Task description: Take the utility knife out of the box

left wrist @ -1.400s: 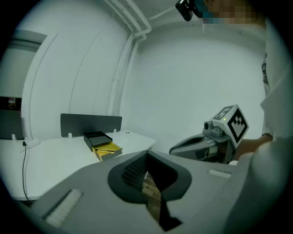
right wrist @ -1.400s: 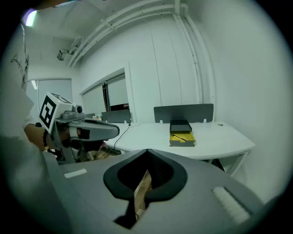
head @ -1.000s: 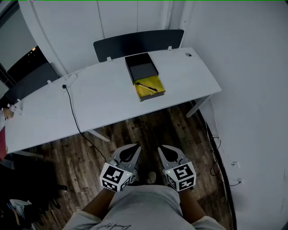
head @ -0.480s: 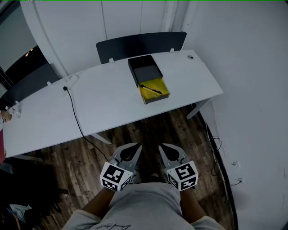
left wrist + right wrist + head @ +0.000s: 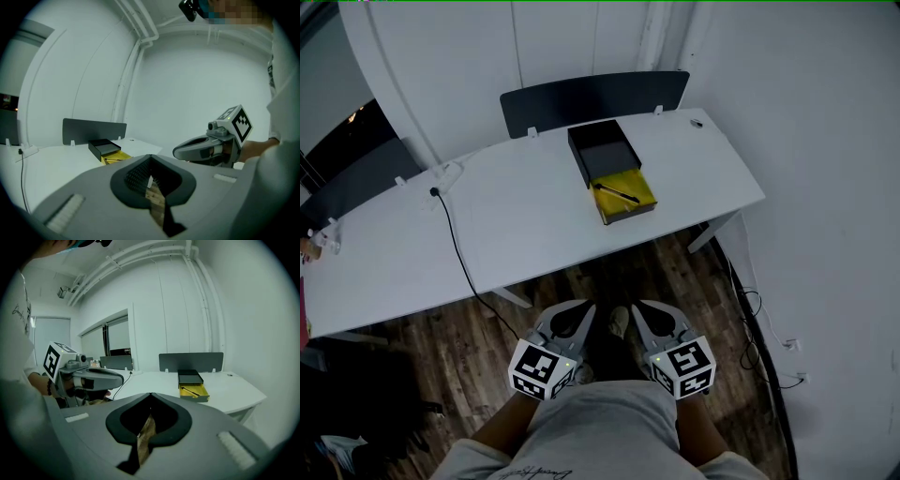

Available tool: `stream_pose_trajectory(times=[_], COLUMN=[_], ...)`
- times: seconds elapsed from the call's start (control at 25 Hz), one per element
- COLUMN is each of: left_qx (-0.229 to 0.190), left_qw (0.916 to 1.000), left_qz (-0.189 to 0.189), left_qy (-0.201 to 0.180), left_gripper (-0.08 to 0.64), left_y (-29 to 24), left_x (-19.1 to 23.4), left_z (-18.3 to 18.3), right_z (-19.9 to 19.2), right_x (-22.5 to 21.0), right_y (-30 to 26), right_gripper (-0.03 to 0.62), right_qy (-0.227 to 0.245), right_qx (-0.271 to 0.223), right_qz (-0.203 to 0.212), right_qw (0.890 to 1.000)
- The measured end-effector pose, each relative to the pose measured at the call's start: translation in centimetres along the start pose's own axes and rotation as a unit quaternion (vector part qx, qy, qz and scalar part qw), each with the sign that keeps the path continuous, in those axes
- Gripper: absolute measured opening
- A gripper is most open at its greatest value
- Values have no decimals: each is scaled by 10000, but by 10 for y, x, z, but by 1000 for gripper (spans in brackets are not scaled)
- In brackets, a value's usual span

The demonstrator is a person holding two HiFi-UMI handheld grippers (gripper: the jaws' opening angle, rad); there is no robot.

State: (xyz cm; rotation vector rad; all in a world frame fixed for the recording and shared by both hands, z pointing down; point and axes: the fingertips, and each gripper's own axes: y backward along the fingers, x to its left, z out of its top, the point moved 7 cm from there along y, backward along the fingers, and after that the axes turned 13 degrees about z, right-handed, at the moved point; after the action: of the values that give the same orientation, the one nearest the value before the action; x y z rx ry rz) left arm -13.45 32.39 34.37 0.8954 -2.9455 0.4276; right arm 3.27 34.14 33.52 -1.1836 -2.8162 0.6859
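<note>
A black box (image 5: 602,150) lies on the white desk (image 5: 506,211), far ahead of me, with its yellow tray (image 5: 630,195) pulled out toward me. The dark utility knife (image 5: 617,193) rests slantwise in the tray. My left gripper (image 5: 577,313) and right gripper (image 5: 643,313) are side by side low over the wooden floor, close to my body, both shut and holding nothing. In the right gripper view the box (image 5: 189,377) and tray (image 5: 197,391) stand far off beyond the shut jaws, with the left gripper (image 5: 104,376) off to the side. The left gripper view shows the box (image 5: 104,147).
A black cable (image 5: 456,244) runs across the desk and down to the floor. A dark partition panel (image 5: 592,95) stands behind the box. A white wall closes the right side, with loose cords (image 5: 750,323) on the floor there. Another desk (image 5: 366,258) adjoins on the left.
The desk and box have slid slightly lower and rightward in the head view as I come nearer. A shoe now shows between the grippers. Both grippers stay shut.
</note>
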Motion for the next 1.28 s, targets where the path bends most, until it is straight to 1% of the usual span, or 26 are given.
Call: stream_pose_trajectory(times=[0.2, 0.36, 0.56, 0.88, 1.12, 1.28], left_qx=[-17, 4, 46, 115, 121, 65], left_qw=[10000, 10000, 9999, 9995, 9987, 9979], left_qz=[47, 85, 149, 304, 489, 631], left_qy=[1, -12, -17, 14, 60, 91], left_gripper=[0, 0, 0, 0, 0, 0], left_y=[-19, -46, -98, -187, -244, -275], left_x=[12, 21, 36, 58, 70, 77], left_z=[4, 8, 17, 46, 66, 79], right_z=[9, 14, 24, 63, 87, 101], right_x=[-18, -44, -92, -178, -240, -272], right_y=[-17, -32, -57, -97, -116, -126], right_gripper=[15, 15, 15, 15, 15, 15], right_qy=[55, 49, 40, 189, 264, 325], right_qx=[-15, -36, 12, 109, 138, 139], right_qz=[43, 130, 240, 501, 617, 702], right_qw=[10000, 9999, 9997, 9985, 9977, 9969])
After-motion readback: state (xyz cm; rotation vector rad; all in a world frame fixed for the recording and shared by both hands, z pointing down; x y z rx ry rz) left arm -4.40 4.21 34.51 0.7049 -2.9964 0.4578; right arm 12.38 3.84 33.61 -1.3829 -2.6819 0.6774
